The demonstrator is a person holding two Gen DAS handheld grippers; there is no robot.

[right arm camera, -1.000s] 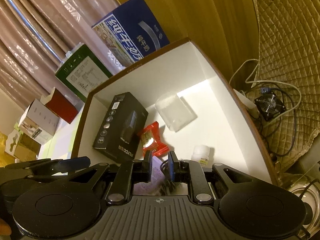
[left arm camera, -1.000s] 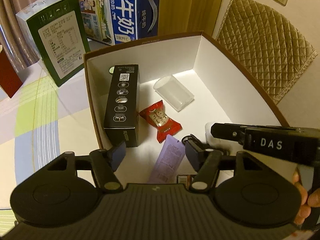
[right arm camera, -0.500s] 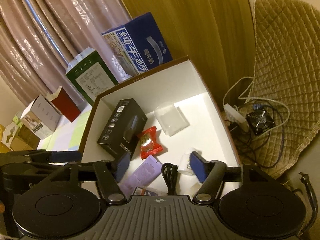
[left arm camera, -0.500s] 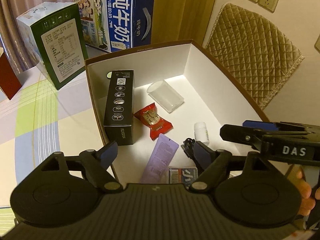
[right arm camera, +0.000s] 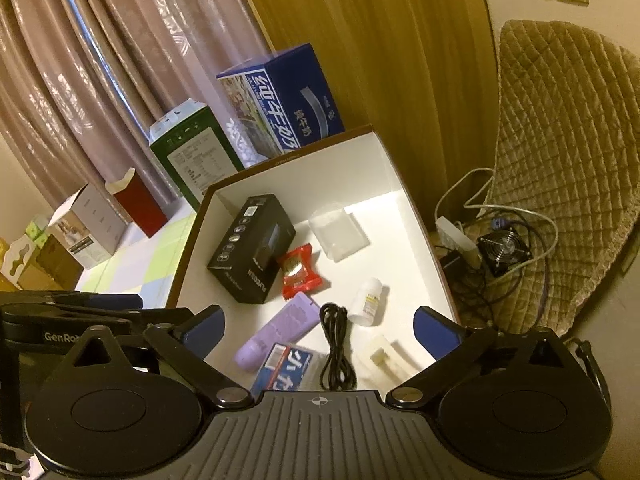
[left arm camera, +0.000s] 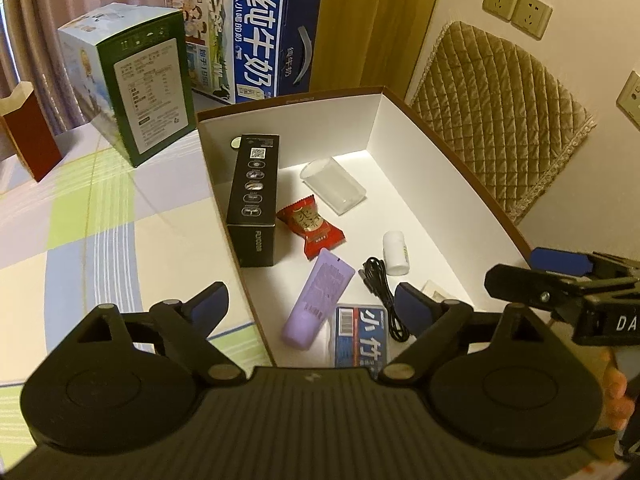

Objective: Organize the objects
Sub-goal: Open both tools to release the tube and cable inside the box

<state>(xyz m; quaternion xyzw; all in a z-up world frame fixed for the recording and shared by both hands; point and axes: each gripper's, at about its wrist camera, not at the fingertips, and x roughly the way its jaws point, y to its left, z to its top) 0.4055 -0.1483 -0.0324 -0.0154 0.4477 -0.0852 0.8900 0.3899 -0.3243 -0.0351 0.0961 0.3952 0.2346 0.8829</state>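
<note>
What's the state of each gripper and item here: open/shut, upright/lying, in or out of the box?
Left gripper: open, empty.
Right gripper: open, empty.
White-lined cardboard box: open-topped.
Long black carton: lying inside.
Red snack packet: flat, sealed.
Small white bottle: lying, capped.
Black cable: bundled.
Purple pouch: flat.
Green carton: upright, outside.

A home room: curtains [right arm camera: 100, 80], wall sockets [left arm camera: 516, 8], checked tablecloth [left arm camera: 80, 216], milk carton [left arm camera: 248, 36].
</note>
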